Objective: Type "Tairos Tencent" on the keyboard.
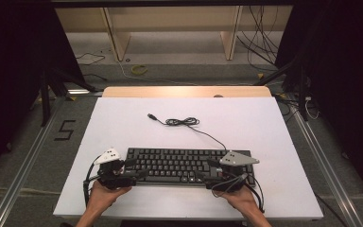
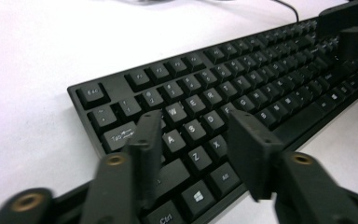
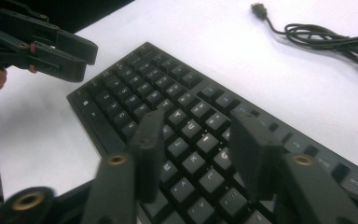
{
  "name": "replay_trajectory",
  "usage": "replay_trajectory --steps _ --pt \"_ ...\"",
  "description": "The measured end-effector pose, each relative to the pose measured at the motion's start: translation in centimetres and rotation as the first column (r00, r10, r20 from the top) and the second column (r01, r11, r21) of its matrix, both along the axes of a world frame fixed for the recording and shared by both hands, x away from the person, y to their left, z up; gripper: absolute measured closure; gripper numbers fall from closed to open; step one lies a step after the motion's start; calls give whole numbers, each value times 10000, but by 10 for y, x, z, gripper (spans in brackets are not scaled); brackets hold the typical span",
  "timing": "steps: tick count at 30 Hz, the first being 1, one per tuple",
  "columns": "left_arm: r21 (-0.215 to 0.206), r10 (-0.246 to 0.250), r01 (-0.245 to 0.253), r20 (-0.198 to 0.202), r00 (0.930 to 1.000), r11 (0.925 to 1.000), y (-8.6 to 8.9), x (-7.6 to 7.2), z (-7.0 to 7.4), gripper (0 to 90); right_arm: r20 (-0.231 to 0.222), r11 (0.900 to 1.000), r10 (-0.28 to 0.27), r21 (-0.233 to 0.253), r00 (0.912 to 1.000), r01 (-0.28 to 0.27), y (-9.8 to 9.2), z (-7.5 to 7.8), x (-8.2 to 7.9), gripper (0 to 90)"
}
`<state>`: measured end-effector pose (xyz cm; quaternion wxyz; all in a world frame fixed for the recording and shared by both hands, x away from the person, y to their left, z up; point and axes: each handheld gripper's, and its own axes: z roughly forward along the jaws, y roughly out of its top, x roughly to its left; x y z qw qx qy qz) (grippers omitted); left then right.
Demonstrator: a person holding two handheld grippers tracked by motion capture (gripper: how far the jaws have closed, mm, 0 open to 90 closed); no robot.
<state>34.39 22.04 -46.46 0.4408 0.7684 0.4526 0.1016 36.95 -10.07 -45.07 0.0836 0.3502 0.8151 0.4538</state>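
Both grippers poised over the ends of a black keyboard (image 1: 189, 164) lying at the near middle of the white table (image 1: 123, 123).

Left gripper (image 1: 131, 174) sits over the keyboard's left end — jaws parted, nothing between them, hanging above the A/Z/X keys; contact with the keycaps probably none, but the blur leaves that unsure. Right gripper (image 1: 207, 176) sits over the right half of the key field, jaws likewise apart and empty. A hand (image 1: 105, 193) grips each tool from the near edge. The keyboard's cable (image 1: 185, 122) runs off the back edge and lies coiled farther out on the table — its USB plug (image 1: 151, 115) loose, well apart from both grippers.
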Motion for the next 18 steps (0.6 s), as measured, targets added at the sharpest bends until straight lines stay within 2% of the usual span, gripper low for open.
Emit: replay_trajectory --steps 1,4,11,18 --pt "141 3 -1 -120 9999 9999 0 0 0 640 0 10000 0 0 10000 0 0 0 0 621" --pt "351 103 -91 -348 9993 9993 1 2 -2 713 -93 9998 157 -88 9998 -157 10 -2 3 691" --pt "740 43 -9 -460 9989 9973 2 2 -2 836 -292 9990 381 -207 9988 -387 28 -7 11 818" --pt "887 -35 89 -607 9981 9960 1 2 -4 891 -466 9984 455 -321 9979 -470 43 -12 19 885"
